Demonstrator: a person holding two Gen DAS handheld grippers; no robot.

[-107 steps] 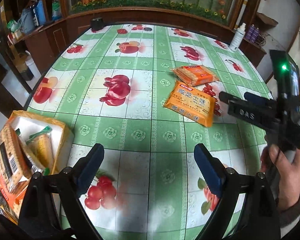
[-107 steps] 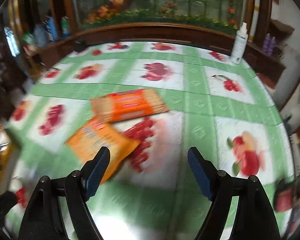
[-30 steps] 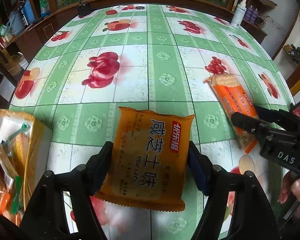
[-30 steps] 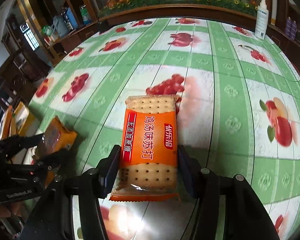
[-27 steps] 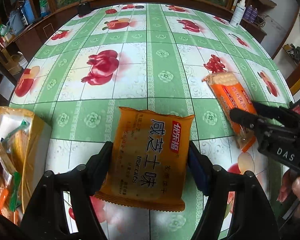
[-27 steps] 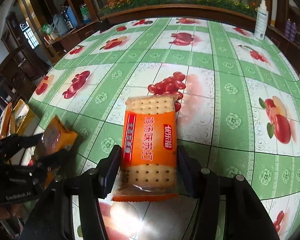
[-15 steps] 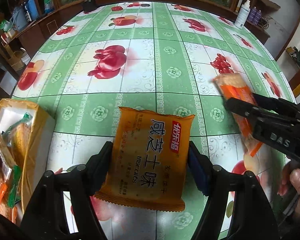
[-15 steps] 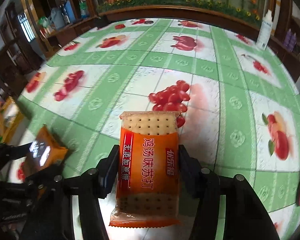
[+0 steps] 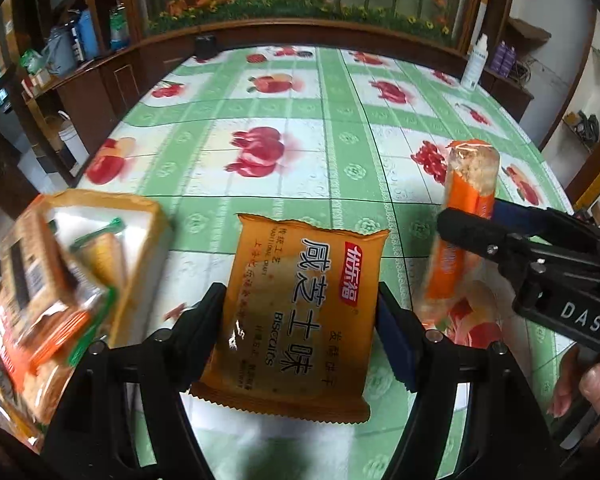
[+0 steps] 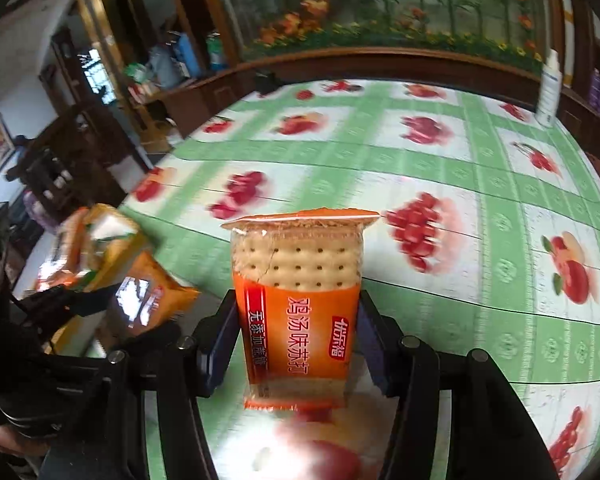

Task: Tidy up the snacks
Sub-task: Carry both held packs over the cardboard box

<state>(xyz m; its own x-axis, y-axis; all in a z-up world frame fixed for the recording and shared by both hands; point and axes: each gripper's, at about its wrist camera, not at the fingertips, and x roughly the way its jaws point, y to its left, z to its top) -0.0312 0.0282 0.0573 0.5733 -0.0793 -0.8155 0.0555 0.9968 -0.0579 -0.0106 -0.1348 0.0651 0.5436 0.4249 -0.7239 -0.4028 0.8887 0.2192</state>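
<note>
1. Far left of the left claw (image 9: 300, 320), an open yellow box (image 9: 140, 216) stands on the bench (image 9: 340, 128). It holds several snack packs, blurred, some upright and some leaning.
2. The left claw is clamped on a yellow biscuit pack (image 9: 304, 312); its 2 pads press the pack's left and right edges. The pack lies flat between them, its far end reaching out ahead of the fingertips, its near crimped edge towards the camera, clear of the bench's green-and-white fruit cloth.
3. Right of the left claw, the right claw (image 9: 466, 222) comes in from the side, gripping an orange cracker pack (image 9: 464, 216) that stands nearly upright, clear end up.
4. In the right wrist view, the right claw (image 10: 296, 332) is closed narrow on that orange cracker pack (image 10: 300, 304), 1 pad on each long side. The clear upper part shows pale crackers with dotted holes, and the top seal points away from the claw.
5. Left of the right claw and lower in that view, the yellow biscuit pack (image 10: 148, 296) shows in the left claw, glare on its wrapper. Just beyond it sits the yellow box (image 10: 104, 236), blurred.
6. Far ahead and right of the right claw, a white bottle (image 10: 550, 88) stands at the bench's far edge.
</note>
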